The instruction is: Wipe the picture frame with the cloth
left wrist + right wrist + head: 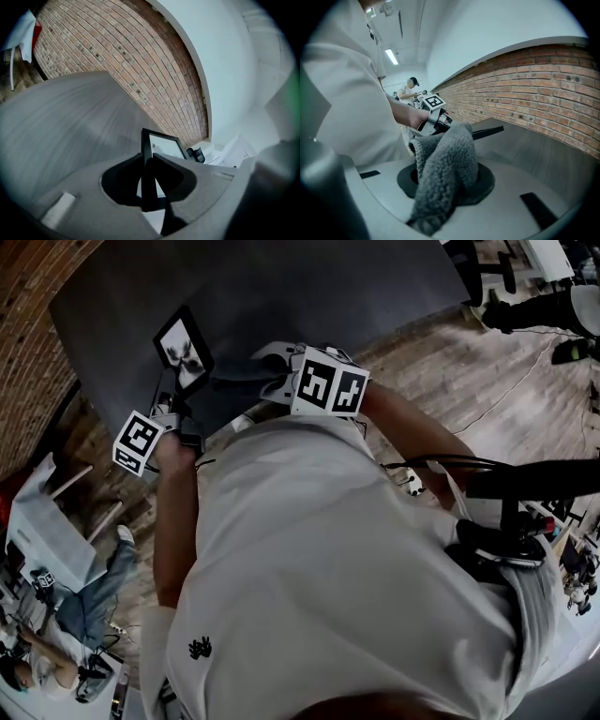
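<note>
A black picture frame [184,350] with a pale print stands tilted above the dark grey table [281,287]. My left gripper [174,407] is shut on its lower edge. In the left gripper view the frame's thin black edge [149,173] runs between the two jaws, with the glass [164,144] beyond. My right gripper [272,371] is to the right of the frame, shut on a grey fluffy cloth [445,168]. The cloth bunches over the jaws and hides the fingertips. From the right gripper view the frame [487,132] shows edge-on past the cloth, beside my left gripper [433,117].
A brick wall [117,61] runs along the far side of the table [61,122]. A seated person [75,615] and a white table [47,521] are at the lower left of the head view. Wooden floor [450,362] lies to the right. Another person [411,86] stands far back.
</note>
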